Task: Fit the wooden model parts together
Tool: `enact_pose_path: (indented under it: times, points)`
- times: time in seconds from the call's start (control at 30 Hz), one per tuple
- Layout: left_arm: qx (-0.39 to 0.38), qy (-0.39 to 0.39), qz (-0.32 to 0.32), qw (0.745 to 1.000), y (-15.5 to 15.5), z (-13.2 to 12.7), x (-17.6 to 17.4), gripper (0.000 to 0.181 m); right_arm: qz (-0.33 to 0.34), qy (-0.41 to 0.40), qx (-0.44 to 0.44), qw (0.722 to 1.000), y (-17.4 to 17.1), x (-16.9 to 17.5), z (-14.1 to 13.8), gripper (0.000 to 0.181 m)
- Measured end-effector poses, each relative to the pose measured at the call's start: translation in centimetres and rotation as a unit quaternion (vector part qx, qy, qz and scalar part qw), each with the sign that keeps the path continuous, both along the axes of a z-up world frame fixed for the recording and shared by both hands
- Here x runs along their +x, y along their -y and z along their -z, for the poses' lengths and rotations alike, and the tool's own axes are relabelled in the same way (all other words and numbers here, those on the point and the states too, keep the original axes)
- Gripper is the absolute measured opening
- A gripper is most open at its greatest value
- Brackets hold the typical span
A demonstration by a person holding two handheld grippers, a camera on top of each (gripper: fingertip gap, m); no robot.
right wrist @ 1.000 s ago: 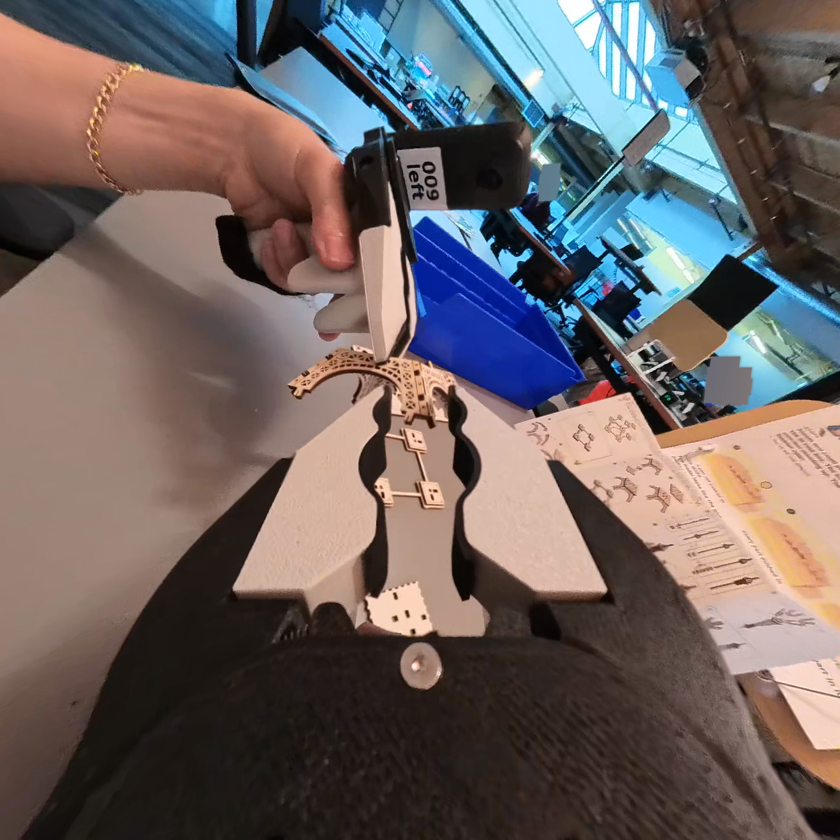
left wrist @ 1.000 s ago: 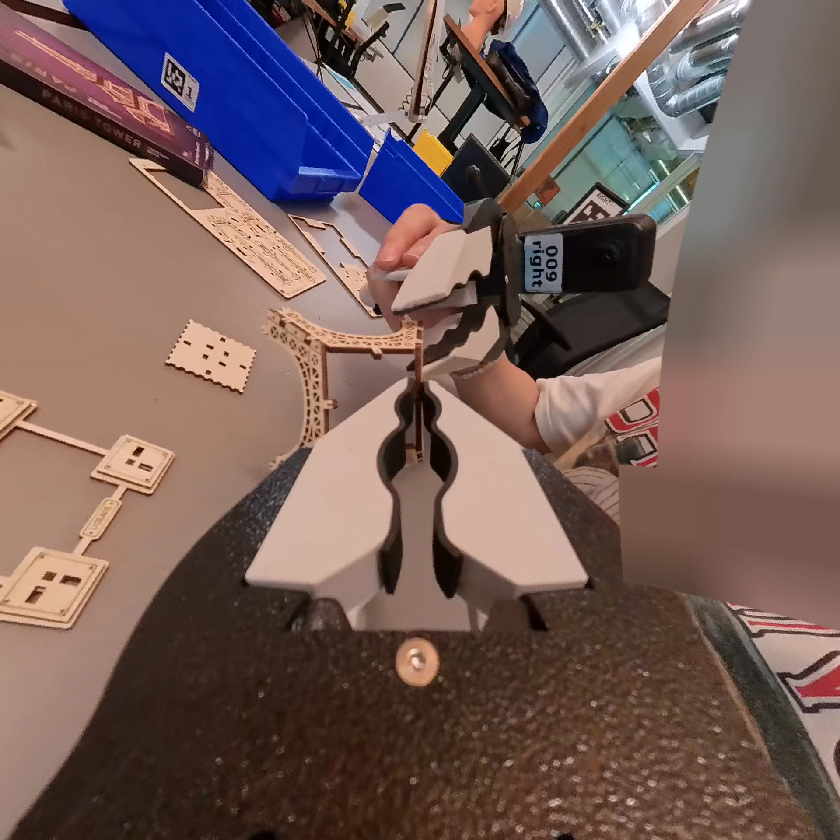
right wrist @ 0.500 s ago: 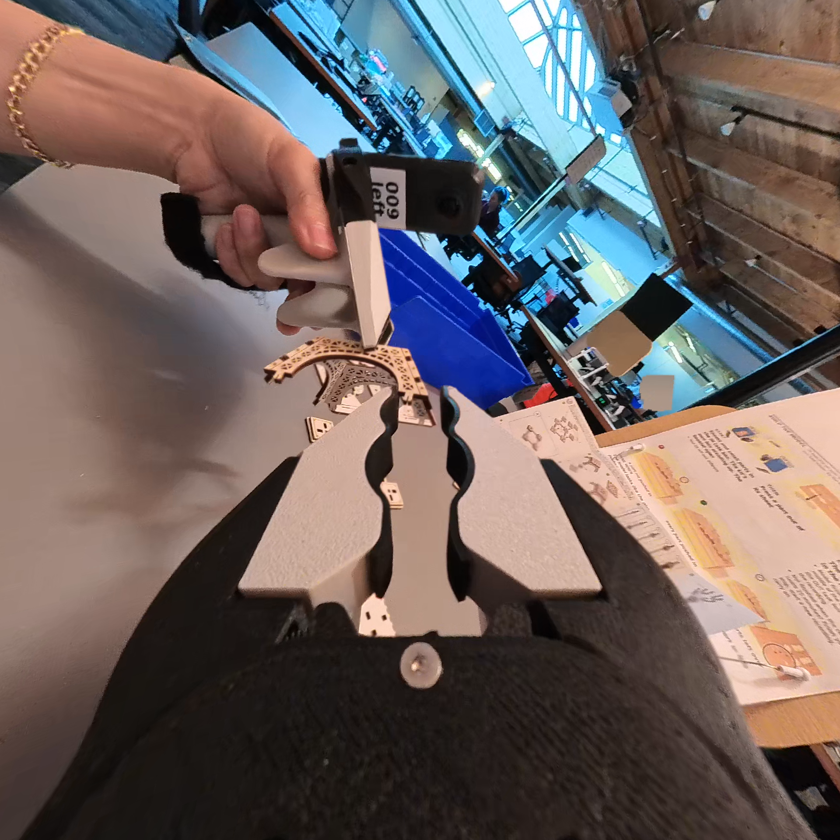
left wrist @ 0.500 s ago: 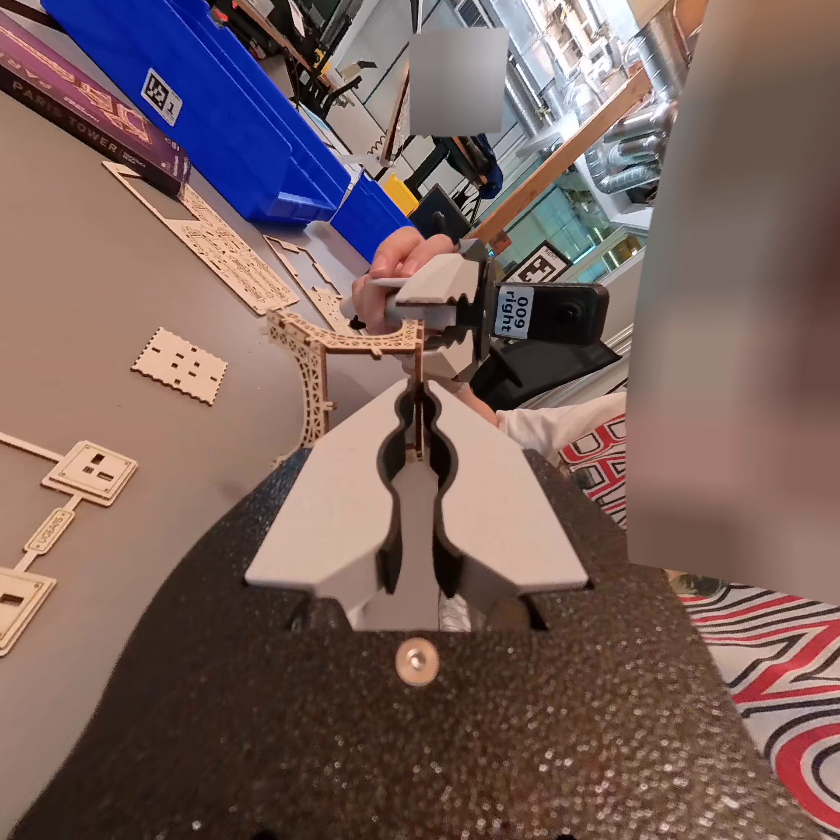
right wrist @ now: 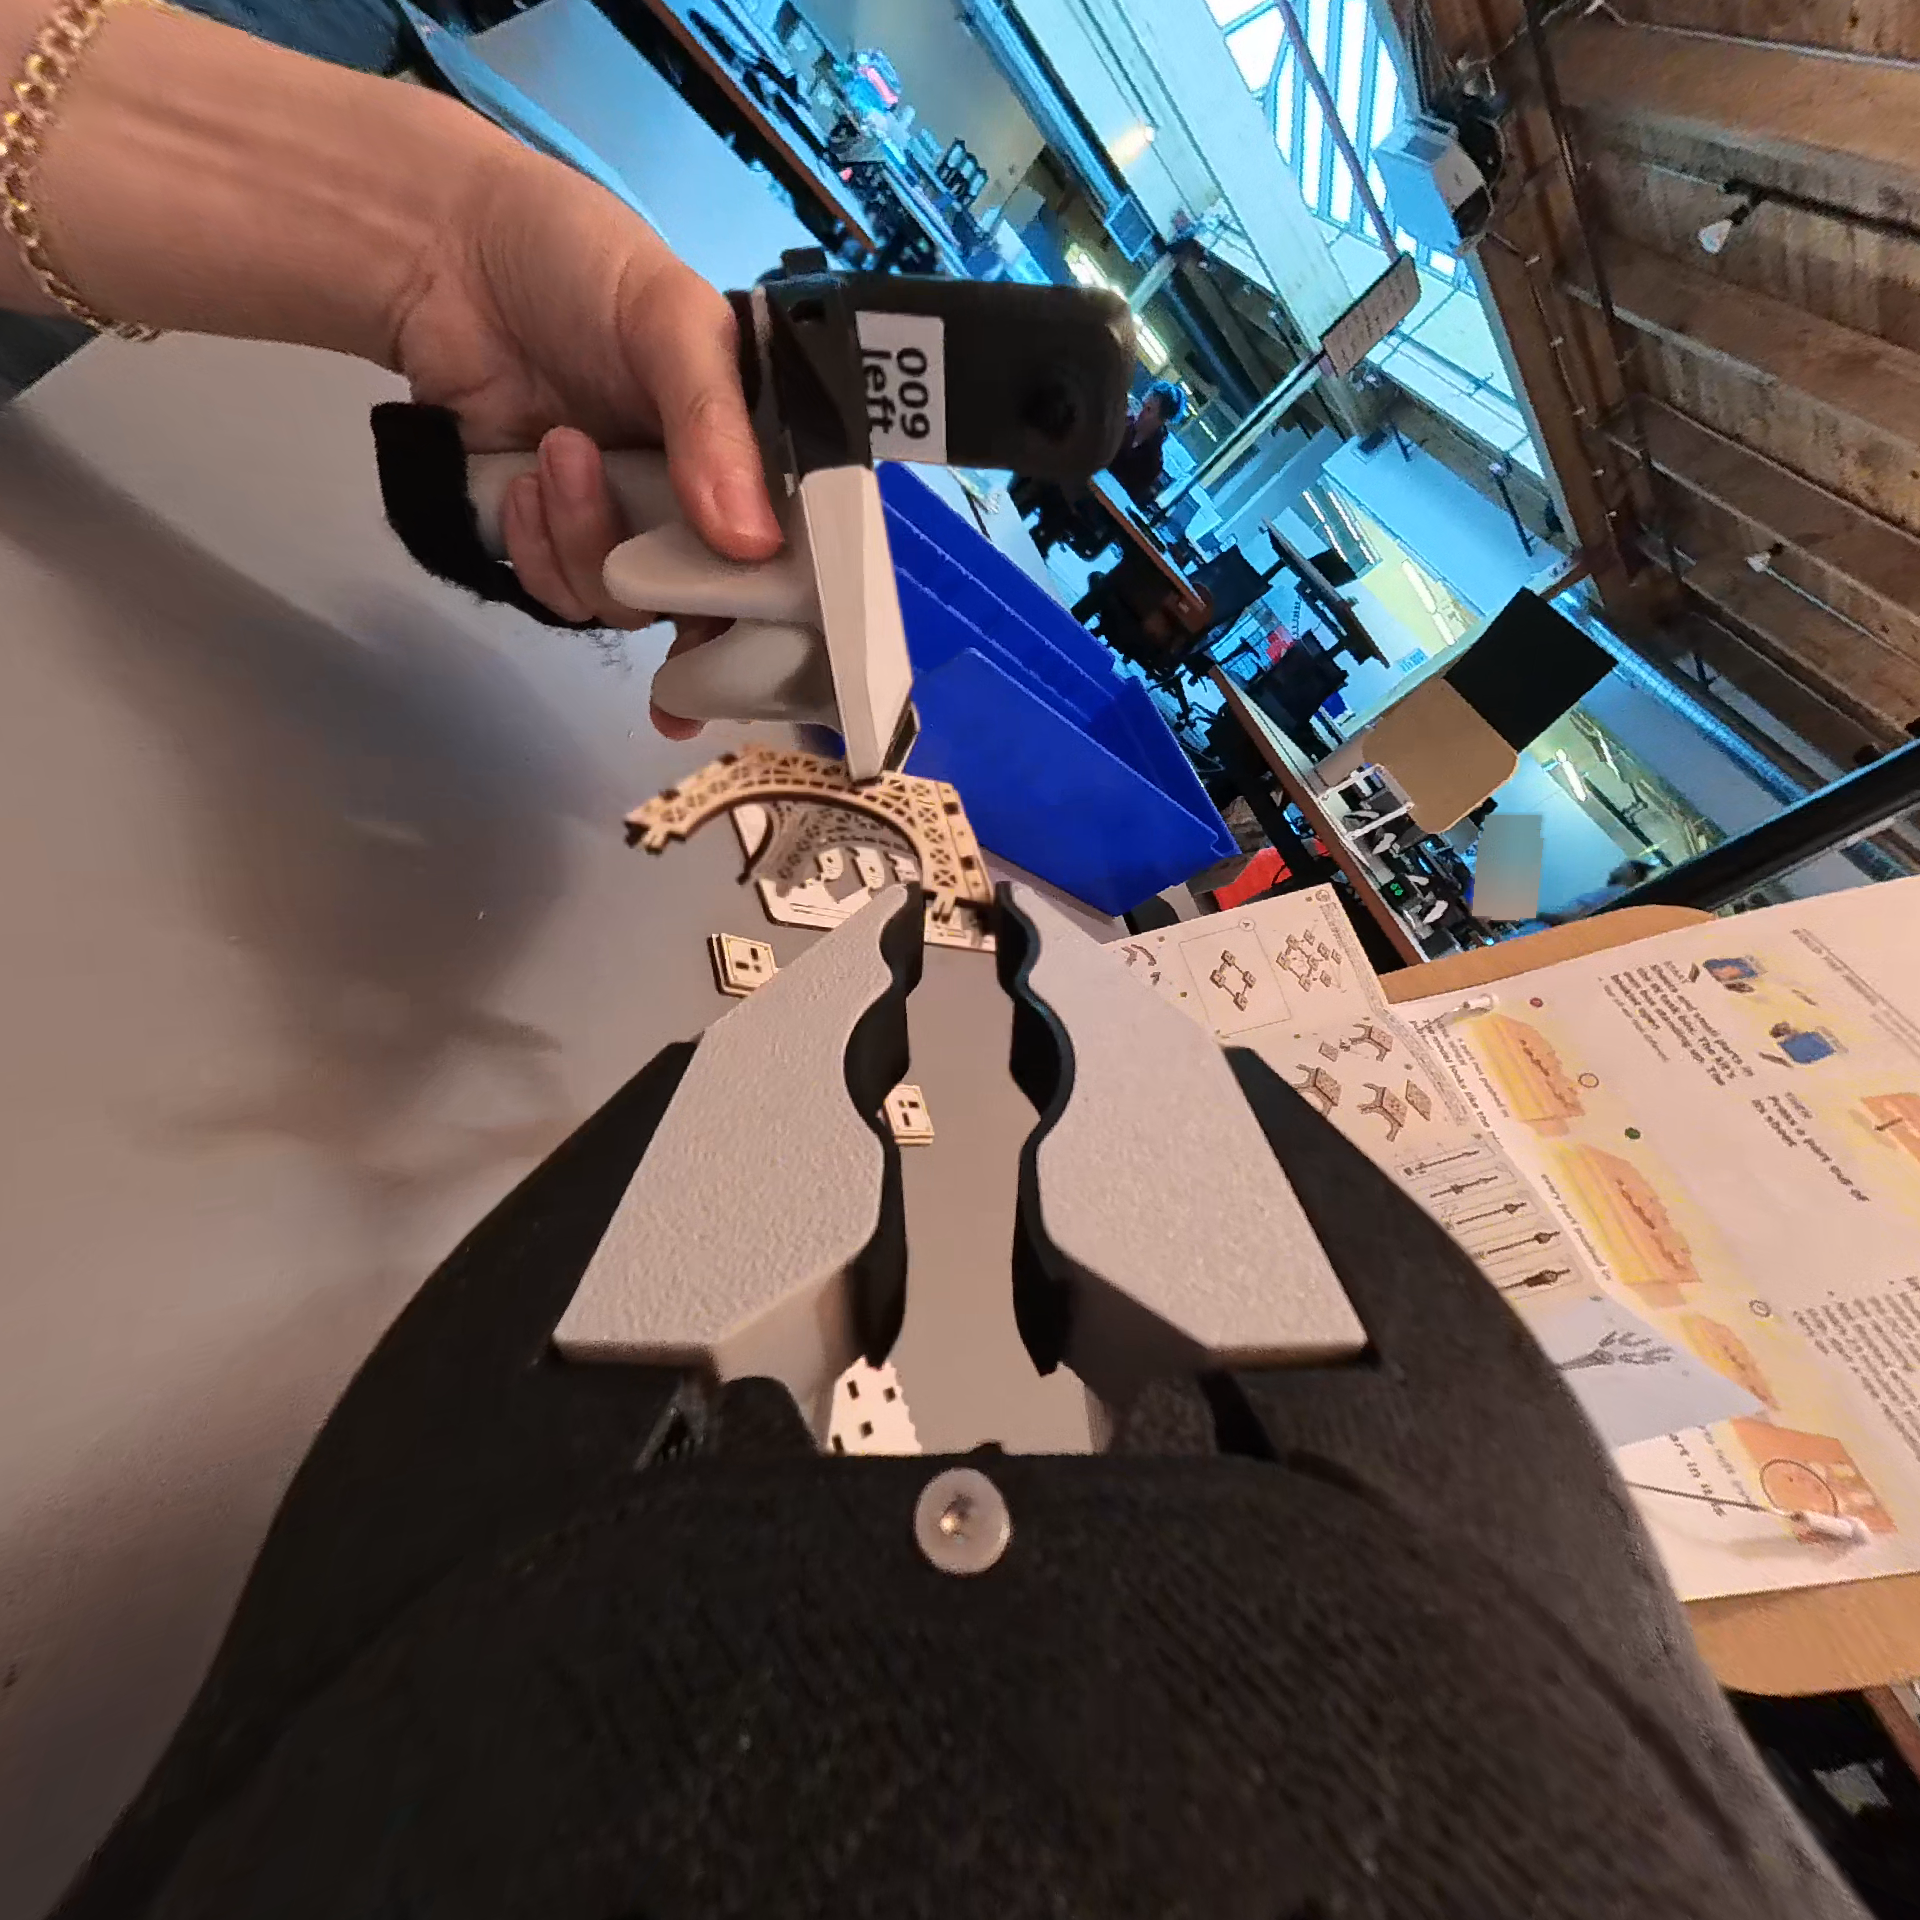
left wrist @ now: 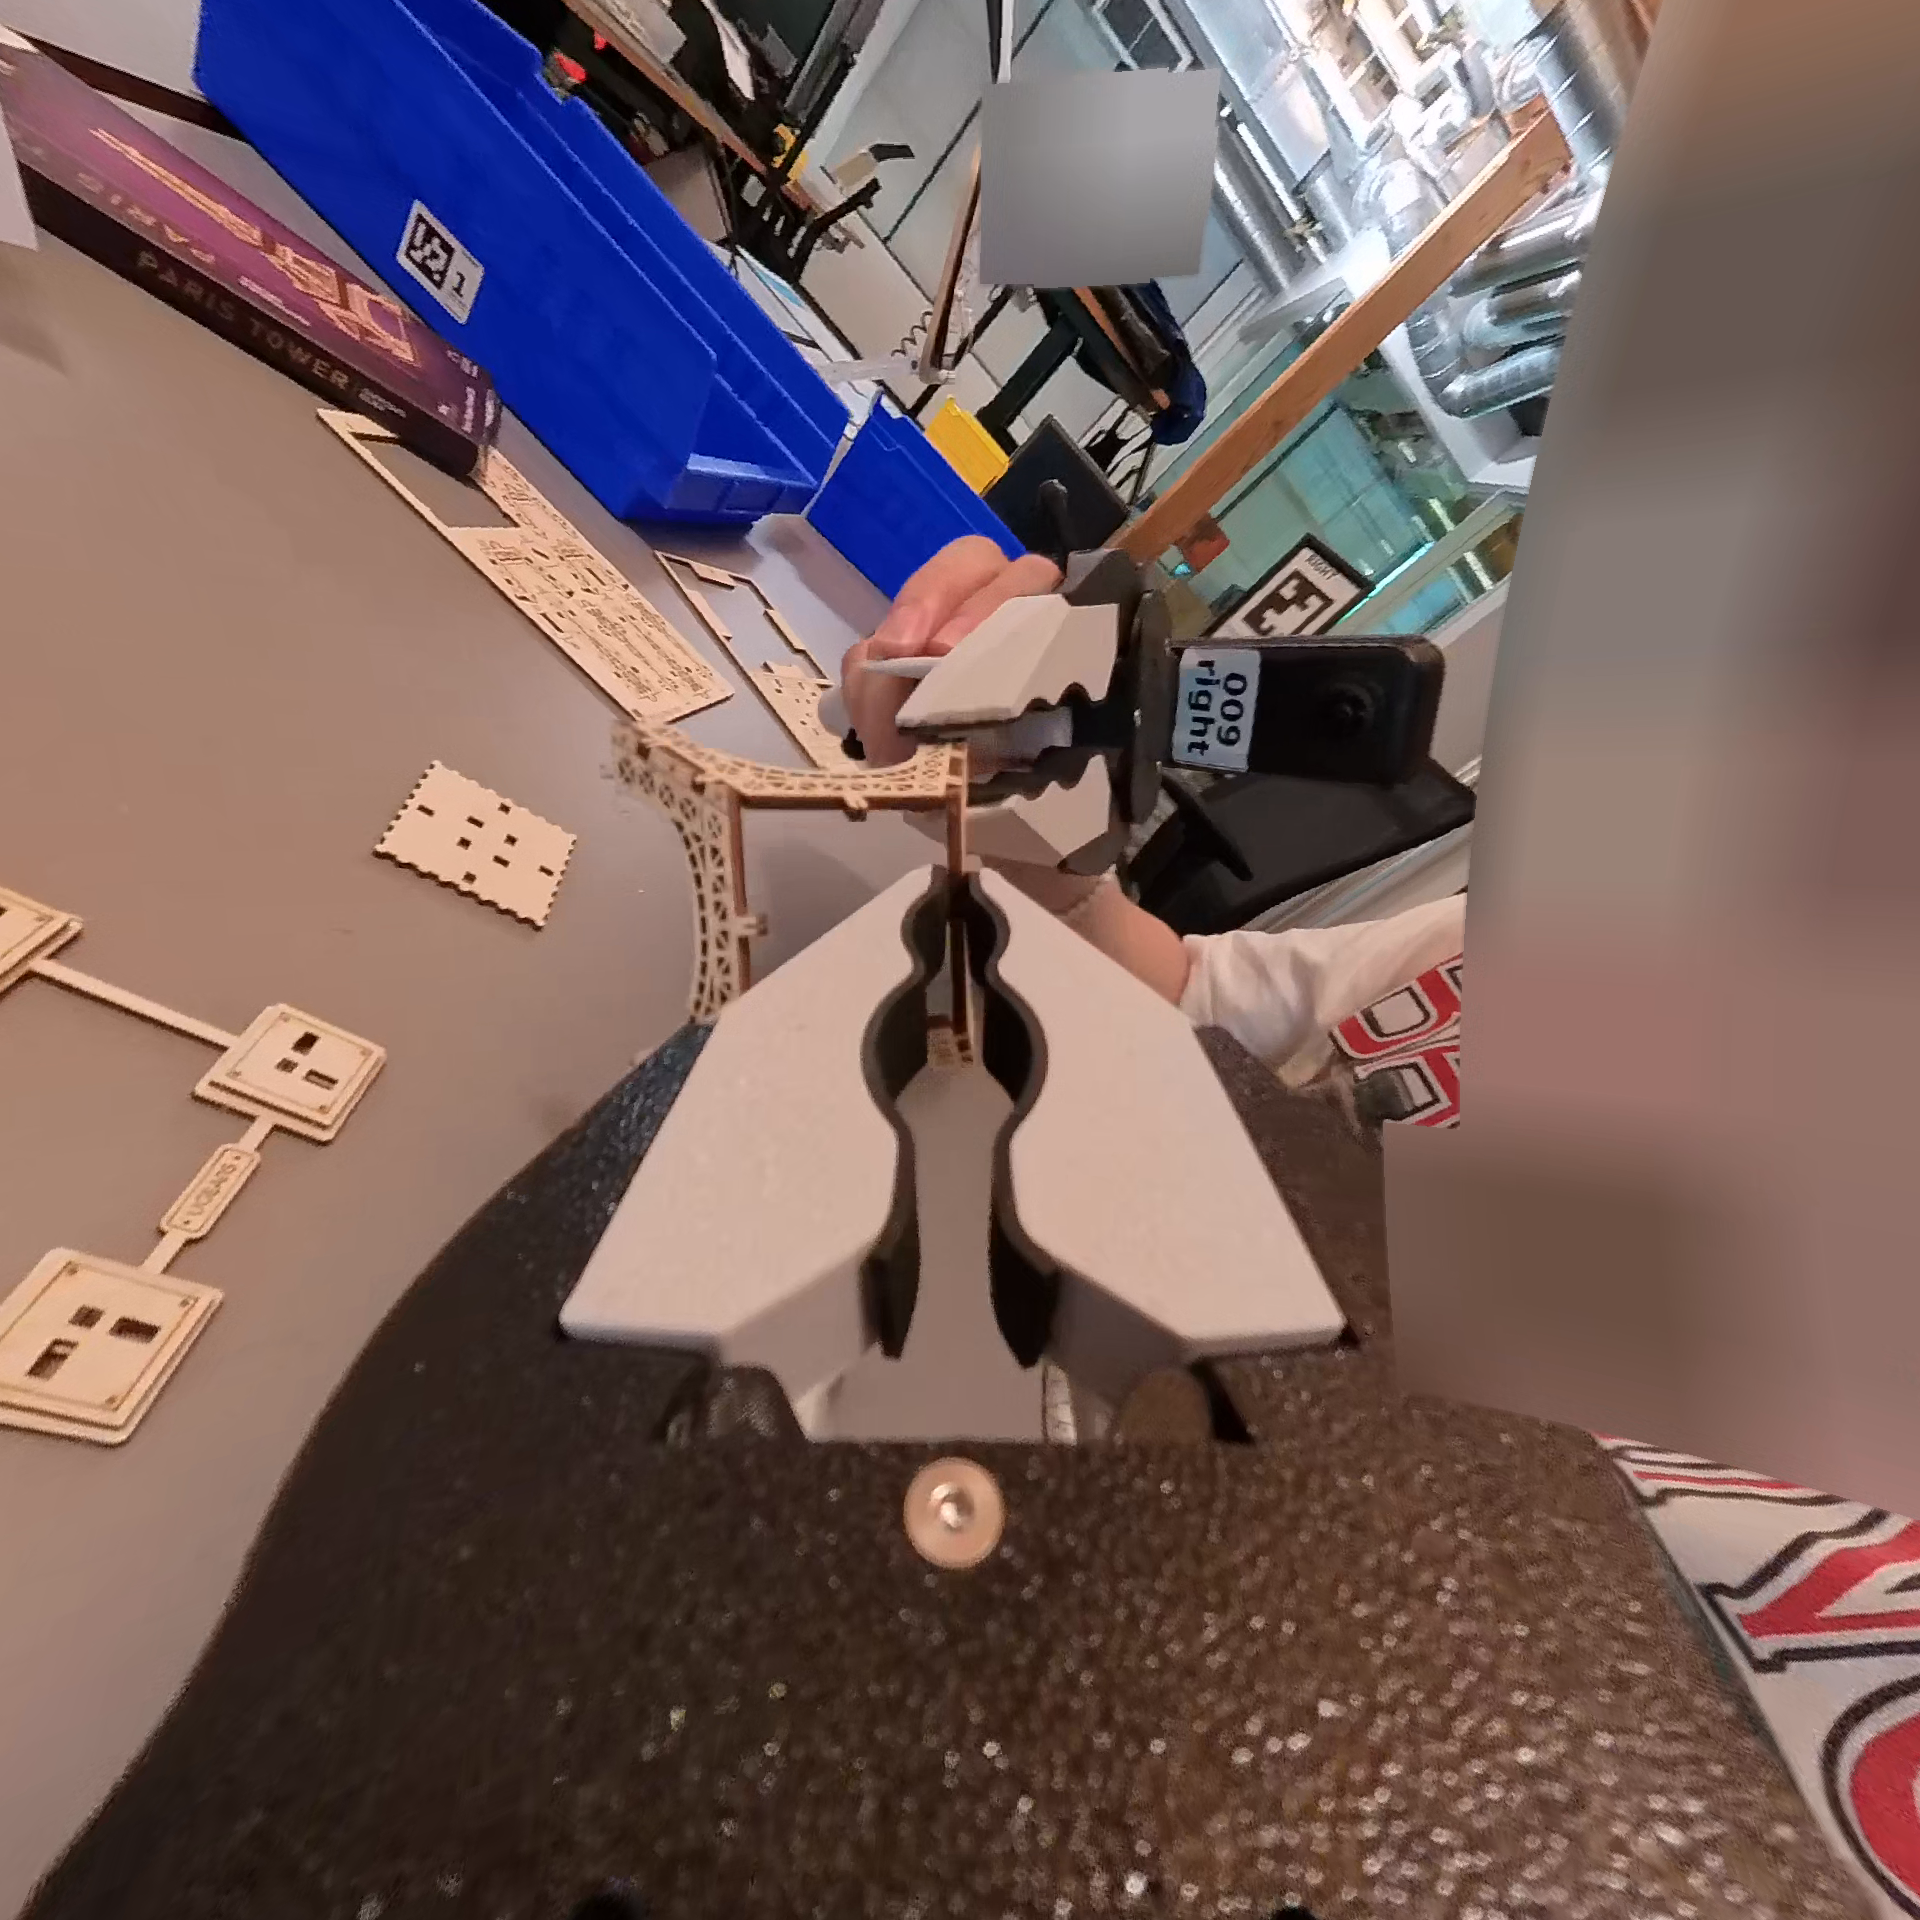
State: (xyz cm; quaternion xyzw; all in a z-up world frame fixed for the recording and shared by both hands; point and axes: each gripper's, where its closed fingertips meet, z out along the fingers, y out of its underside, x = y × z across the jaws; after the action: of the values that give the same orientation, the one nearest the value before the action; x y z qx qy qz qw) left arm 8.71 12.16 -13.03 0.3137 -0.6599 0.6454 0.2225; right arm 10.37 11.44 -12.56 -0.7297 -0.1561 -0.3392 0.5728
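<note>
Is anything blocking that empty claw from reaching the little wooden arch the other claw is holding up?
Nothing visible does. The left gripper holds the wooden arch in the air, and the right gripper faces it, jaws apart, with only open space between.

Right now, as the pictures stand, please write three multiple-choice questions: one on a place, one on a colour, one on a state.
1. Where does the small toothed wooden plate lie? A on the grey table; B on the purple box; C on the paper sheet.
2. What colour are the plastic bins? A yellow; B blue; C red.
3. How is the left gripper? A open and empty; B shut on the wooden arch piece; C shut on nothing.

Answers: 1 A, it lies flat on the bare tabletop. 2 B, their walls are blue. 3 B, its fingers pinch the arch's thin edge.
</note>
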Motion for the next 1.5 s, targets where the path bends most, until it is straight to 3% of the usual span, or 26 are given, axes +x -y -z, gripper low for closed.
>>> enact_pose_path:
  times: [0.03,0.1,0.2,0.33,0.83,1.1,1.23,1.4,1.5]
  points:
    - [0.012,0.006,-0.004,1.0,0.0,0.2,0.1,0.0,0.001,0.005,0.002,1.0,0.0,0.0,0.0,0.012]
    - [0.06,0.035,-0.014,0.997,0.0,1.1,0.2,0.0,-0.001,0.006,0.001,1.0,0.1,0.0,0.1,0.037]
    - [0.132,0.098,-0.02,0.986,0.0,1.9,0.0,0.0,-0.014,-0.024,-0.007,1.0,0.1,-0.3,0.3,0.039]
    - [0.194,0.137,-0.023,0.971,0.2,2.6,-0.3,0.0,-0.017,-0.003,-0.054,0.998,-0.2,-0.7,1.7,0.04]
    - [0.233,0.161,-0.039,0.958,0.3,2.7,-0.1,0.0,0.021,0.057,-0.105,0.993,-1.3,-0.3,3.5,0.011]
    - [0.234,0.203,-0.045,0.95,0.0,2.0,0.0,0.0,0.037,0.089,-0.061,0.993,-1.6,-0.1,2.1,0.017]
    - [0.26,0.253,-0.038,0.931,-0.1,2.0,-0.2,0.0,-0.004,0.03,-0.062,0.998,-1.3,-0.6,2.6,0.028]
    - [0.276,0.337,-0.021,0.9,0.4,1.5,-0.8,0.0,-0.062,-0.074,0.014,0.995,-0.3,-1.5,0.5,0.031]
    - [0.294,0.371,-0.018,0.881,0.7,1.6,-0.8,0.0,-0.083,-0.094,0.026,0.992,-0.3,-2.1,0.0,0.032]
